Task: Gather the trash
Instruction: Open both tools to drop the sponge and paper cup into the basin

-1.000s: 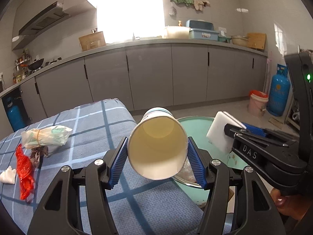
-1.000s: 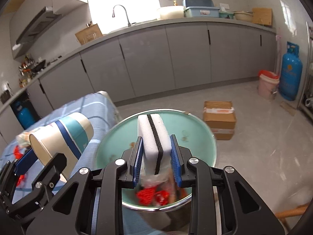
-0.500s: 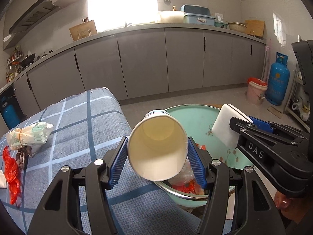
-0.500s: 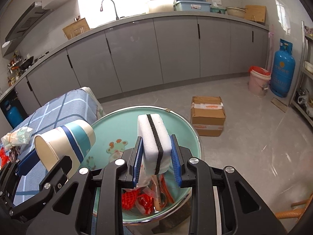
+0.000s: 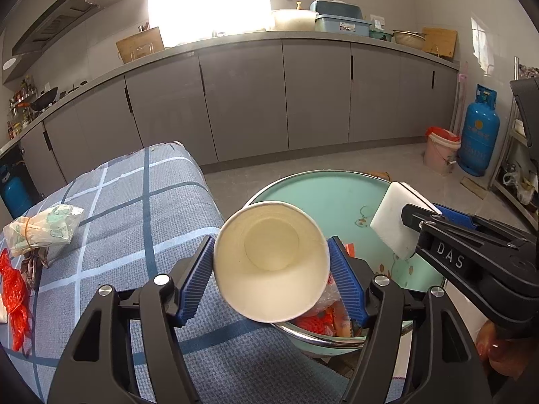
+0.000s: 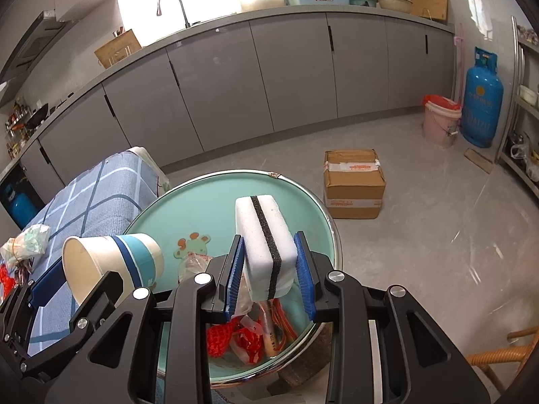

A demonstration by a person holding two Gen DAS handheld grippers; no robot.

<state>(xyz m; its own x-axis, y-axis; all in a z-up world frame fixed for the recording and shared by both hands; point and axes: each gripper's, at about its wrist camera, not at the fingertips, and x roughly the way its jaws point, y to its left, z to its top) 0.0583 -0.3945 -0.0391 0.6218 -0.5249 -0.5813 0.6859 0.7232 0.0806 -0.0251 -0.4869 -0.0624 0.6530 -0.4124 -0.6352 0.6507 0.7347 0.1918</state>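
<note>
A white paper cup (image 5: 271,262) with blue bands lies sideways between the pads of my left gripper (image 5: 271,244), mouth toward the camera, over the near rim of a teal enamel basin (image 5: 337,188). The left jaws are opening, and the pads still touch the cup's sides. My right gripper (image 6: 269,235) holds a white sponge with a black stripe (image 6: 266,245) above the basin (image 6: 202,202). Its jaws are also opening, with both pads still against the sponge. Red netting and plastic wrappers (image 6: 242,336) lie in the basin's bottom.
On the checked tablecloth (image 5: 134,208) at the left lie a tied plastic bundle (image 5: 40,225), a brown scrap (image 5: 33,262) and a red bag (image 5: 13,296). A cardboard box (image 6: 353,185), pink bucket (image 6: 439,121), blue gas cylinder (image 6: 481,101) and wicker chair (image 6: 498,357) stand on the floor.
Both grippers moved forward and down over the basin, whose contents now show. The left jaws have widened and the cup looks rounder. The sponge sits slightly looser between the right pads.
</note>
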